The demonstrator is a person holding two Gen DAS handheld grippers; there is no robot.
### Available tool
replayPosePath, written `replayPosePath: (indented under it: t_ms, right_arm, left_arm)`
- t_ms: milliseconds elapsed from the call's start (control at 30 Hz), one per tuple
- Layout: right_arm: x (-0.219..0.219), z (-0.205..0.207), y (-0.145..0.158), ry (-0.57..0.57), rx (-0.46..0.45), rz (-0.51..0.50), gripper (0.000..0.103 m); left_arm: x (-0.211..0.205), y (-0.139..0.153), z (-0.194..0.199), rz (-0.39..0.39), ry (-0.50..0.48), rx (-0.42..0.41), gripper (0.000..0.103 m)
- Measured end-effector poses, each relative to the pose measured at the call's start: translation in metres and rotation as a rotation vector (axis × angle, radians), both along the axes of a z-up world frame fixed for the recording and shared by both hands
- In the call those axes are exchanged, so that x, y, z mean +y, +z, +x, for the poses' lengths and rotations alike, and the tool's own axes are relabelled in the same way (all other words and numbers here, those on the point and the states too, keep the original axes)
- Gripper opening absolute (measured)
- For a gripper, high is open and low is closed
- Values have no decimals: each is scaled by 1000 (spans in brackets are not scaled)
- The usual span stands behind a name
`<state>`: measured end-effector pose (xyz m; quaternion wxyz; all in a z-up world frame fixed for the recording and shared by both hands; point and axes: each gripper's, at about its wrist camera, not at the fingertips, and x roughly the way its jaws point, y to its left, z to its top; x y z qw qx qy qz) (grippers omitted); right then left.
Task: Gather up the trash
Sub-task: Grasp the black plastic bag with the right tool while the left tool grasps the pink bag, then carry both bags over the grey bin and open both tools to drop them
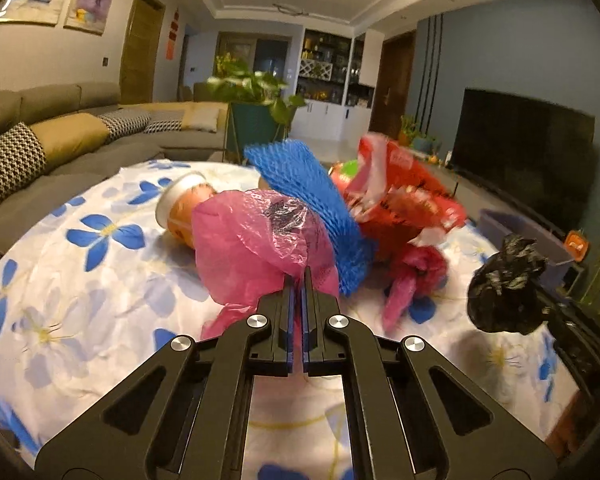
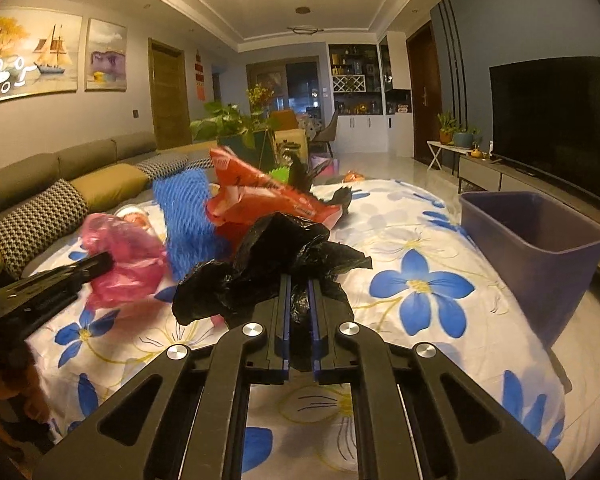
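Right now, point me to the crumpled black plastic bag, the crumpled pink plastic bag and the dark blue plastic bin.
crumpled black plastic bag (image 2: pixel 276 264): right wrist view, on its bunched middle above the jaws.
crumpled pink plastic bag (image 1: pixel 252 240): left wrist view, on its puffed upper body.
dark blue plastic bin (image 2: pixel 556 276): right wrist view, on its near outer wall.

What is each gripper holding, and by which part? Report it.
Left gripper pinches the pink plastic bag by its near edge. Right gripper clamps the black plastic bag by a near fold.

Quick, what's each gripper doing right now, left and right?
Left gripper: shut on the pink bag.
Right gripper: shut on the black bag.
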<state>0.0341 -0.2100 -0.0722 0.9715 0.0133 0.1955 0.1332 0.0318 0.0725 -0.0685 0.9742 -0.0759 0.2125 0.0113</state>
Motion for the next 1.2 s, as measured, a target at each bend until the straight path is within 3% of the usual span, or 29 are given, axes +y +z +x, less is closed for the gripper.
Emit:
replayPosePath:
  t_ms: [200,667,933,1100,1200]
  right_arm:
    - [-14,-10,12,-22,-34,21,9]
    - [-27,-21,21,-50,-49,34,9]
    - [-45,-27,40,-113,-107,30,8]
    - [-75,-23,61,-226,-160,21,9]
    - [-99,-16,71,-313,-175,26,9]
  left_arm:
    - [7,24,-29,-4,28,-70,2]
    - [2,48,-43,-52,-61,-140,2]
    - [-39,76,-29,-8,-132,-199,2]
    - [-90,98,-12,36,-240,-254,2]
    - [-121,108,6,21,-312,-269,2]
